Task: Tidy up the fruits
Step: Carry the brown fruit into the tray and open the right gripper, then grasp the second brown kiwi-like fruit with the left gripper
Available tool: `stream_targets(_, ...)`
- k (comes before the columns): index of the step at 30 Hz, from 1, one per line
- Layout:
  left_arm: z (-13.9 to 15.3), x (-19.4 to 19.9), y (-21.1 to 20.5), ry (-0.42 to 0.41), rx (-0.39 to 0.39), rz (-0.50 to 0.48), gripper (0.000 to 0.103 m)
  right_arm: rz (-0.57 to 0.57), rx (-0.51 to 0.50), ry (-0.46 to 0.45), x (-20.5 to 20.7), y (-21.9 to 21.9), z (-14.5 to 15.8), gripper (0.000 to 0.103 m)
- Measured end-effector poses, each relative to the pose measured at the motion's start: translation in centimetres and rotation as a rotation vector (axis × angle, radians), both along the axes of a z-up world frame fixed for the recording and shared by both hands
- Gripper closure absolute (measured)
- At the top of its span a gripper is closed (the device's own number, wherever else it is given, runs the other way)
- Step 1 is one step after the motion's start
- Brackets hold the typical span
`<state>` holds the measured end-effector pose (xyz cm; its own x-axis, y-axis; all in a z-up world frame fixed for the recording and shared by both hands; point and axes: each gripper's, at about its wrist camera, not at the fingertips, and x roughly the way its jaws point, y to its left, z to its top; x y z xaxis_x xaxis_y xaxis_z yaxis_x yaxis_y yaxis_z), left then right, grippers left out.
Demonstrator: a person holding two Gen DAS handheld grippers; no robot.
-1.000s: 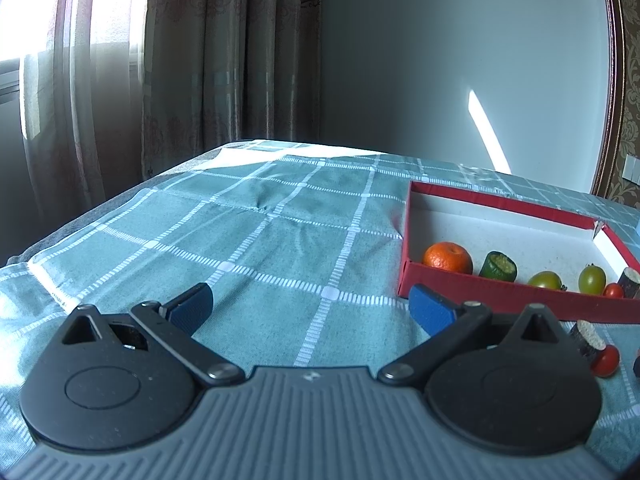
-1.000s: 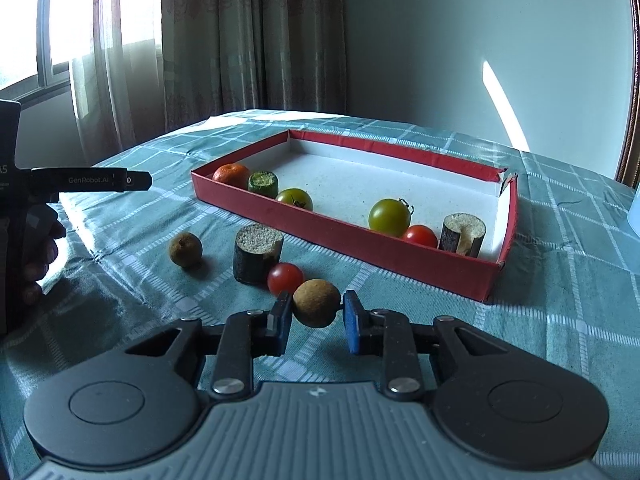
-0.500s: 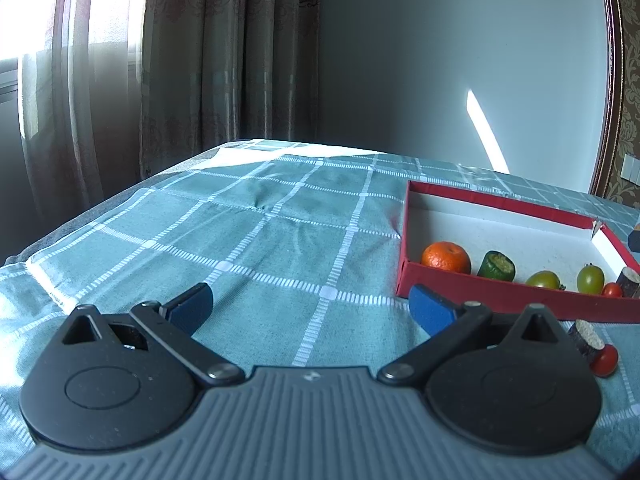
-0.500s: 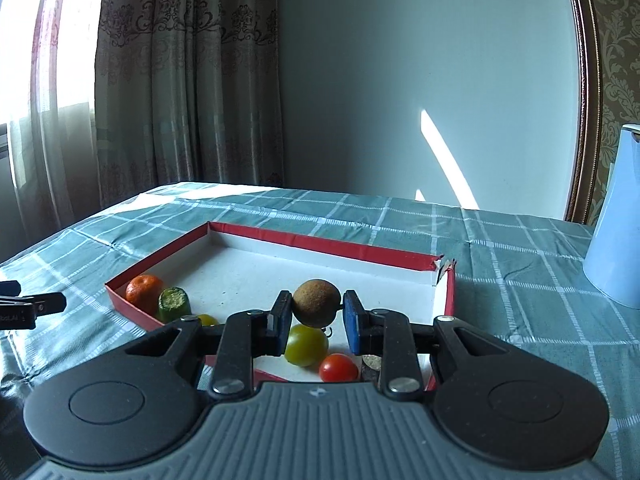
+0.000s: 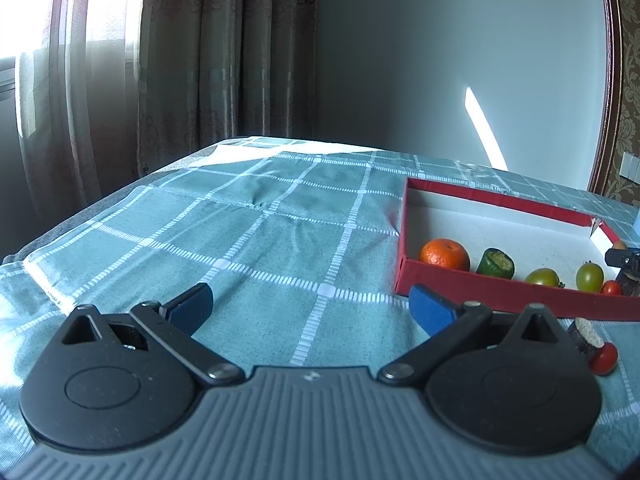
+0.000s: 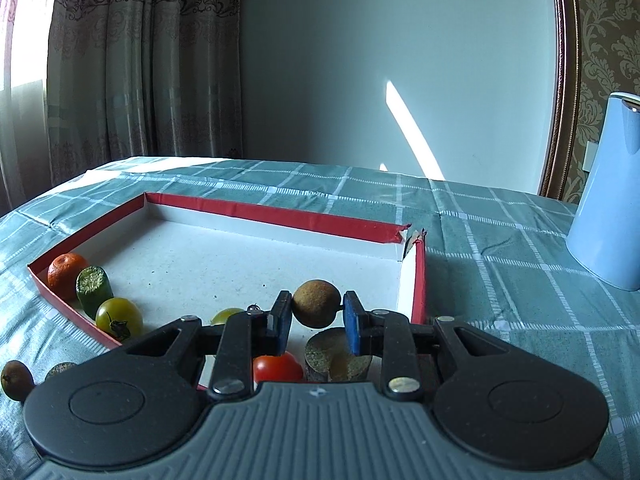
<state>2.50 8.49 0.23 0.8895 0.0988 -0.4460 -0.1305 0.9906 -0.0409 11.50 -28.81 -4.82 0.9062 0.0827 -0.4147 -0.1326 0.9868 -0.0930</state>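
Right fingers [image 6: 354,326] clench a brown fruit [image 6: 316,303] above the red tray [image 6: 280,213] holding tomatoes; left fingers [image 5: 430,312] released.

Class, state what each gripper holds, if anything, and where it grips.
The right gripper clamps a round brown fruit by its two opposite sides. The left gripper is open, holding nothing.

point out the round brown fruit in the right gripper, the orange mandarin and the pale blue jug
round brown fruit [image 6: 316,303], right wrist view, middle of its skin
orange mandarin [image 5: 444,254], left wrist view, centre of its peel
pale blue jug [image 6: 608,200], right wrist view, side wall
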Motion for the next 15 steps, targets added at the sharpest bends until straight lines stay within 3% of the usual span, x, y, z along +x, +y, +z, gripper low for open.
stream_targets(9,0.0,0.1,0.1,0.011,-0.001,0.006,0.000,-0.011,0.051,-0.014,-0.3,-1.1,0.2,0.073)
stream_targets(15,0.1,-0.1,0.1,-0.002,0.006,0.007,0.000,-0.002,0.120,-0.080,-4.0,-2.5,1.3,0.073)
